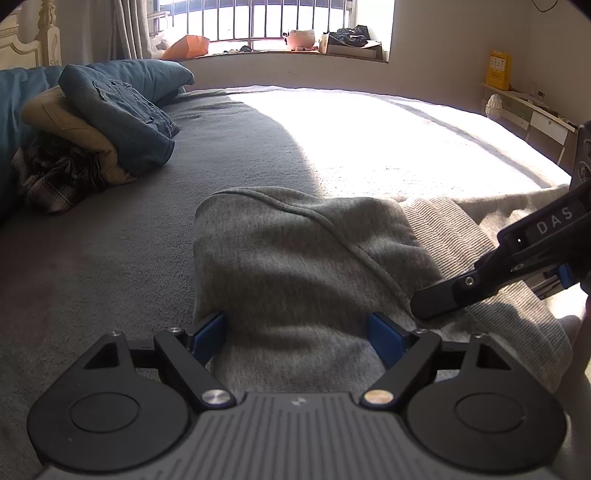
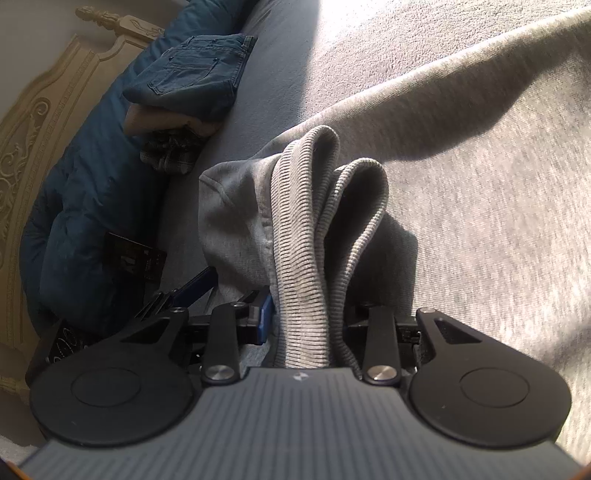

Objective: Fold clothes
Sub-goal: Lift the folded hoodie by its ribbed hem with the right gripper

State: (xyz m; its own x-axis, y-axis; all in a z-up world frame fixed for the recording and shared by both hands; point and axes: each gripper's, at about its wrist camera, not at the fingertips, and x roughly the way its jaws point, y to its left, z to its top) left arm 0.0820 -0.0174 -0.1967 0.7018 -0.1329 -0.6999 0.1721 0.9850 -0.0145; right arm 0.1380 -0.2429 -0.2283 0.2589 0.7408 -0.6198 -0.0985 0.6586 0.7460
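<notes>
Left wrist view: the left gripper (image 1: 297, 332) fills the lower frame, its blue-padded fingers (image 1: 210, 338) spread wide to either side of a folded edge of the grey fleece sweatshirt (image 1: 295, 258); whether the pads press the cloth cannot be told. This garment lies on the grey carpet-textured bed cover (image 1: 147, 240), partly in sunlight. From the right edge, the black right gripper (image 1: 436, 301) reaches in, its tip on the sweatshirt beside the ribbed hem. At far left sits a stack of folded clothes (image 1: 110, 125): blue denim on top, tan cloth below, dark plaid at the bottom. A barred window (image 1: 273, 22) stands behind the bed.

Right wrist view: the right gripper (image 2: 306, 321) has its fingers drawn in, pinching the bunched ribbed grey hem (image 2: 303, 258) of the sweatshirt, which rises between them. The left gripper (image 2: 192, 288) shows at lower left. A cream carved headboard (image 2: 44, 122) and blue quilt (image 2: 92, 192) border the left side.
</notes>
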